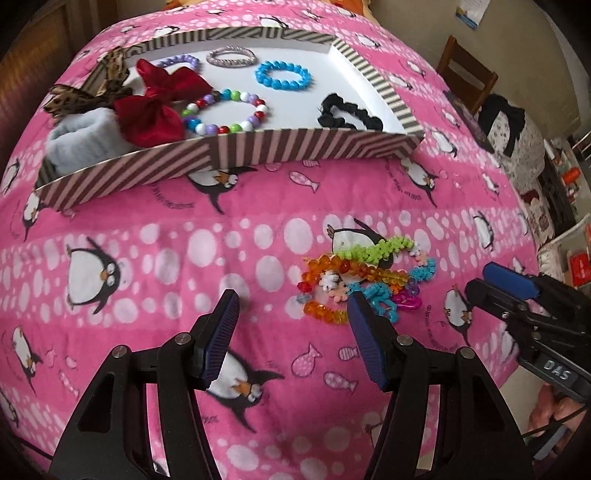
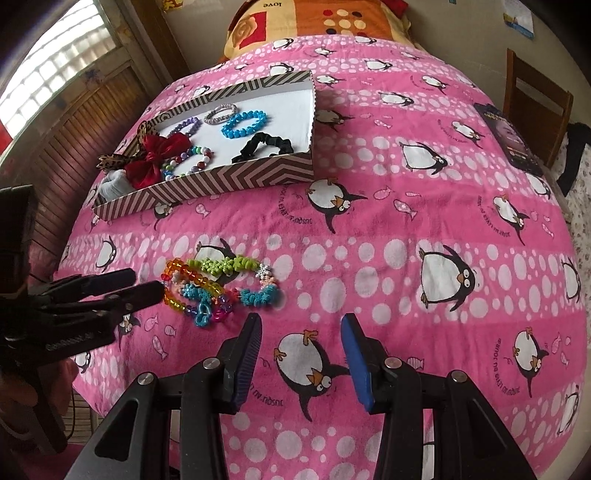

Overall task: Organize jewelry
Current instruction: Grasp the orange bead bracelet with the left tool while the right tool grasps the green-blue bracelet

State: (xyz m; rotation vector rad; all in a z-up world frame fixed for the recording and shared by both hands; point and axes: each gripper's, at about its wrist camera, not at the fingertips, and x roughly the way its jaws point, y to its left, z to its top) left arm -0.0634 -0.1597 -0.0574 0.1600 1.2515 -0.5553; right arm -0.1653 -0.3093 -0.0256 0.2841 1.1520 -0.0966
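A tangled pile of jewelry (image 1: 364, 280) (image 2: 218, 286) lies on the pink penguin blanket (image 1: 184, 258): orange beads, green and turquoise coil bands, small flowers, a pink heart. My left gripper (image 1: 291, 308) (image 2: 147, 282) hangs open just left of the pile, its right fingertip at the pile's near edge, nothing between the pads. My right gripper (image 2: 301, 326) (image 1: 478, 278) stands open and empty, right of and nearer than the pile. The striped box (image 1: 221, 155) (image 2: 240, 173) beyond holds a blue bracelet (image 1: 282, 75), a multicolour bracelet (image 1: 225, 112), a black scrunchie (image 1: 349, 114) and a red bow (image 1: 159, 99).
A leopard bow (image 1: 88, 88) and a pale blue scrunchie (image 1: 81, 144) sit at the box's left end. An orange pillow (image 2: 314, 22) lies at the head of the bed. A dark booklet (image 2: 509, 136) rests near the right edge, by a wooden chair (image 2: 535, 96).
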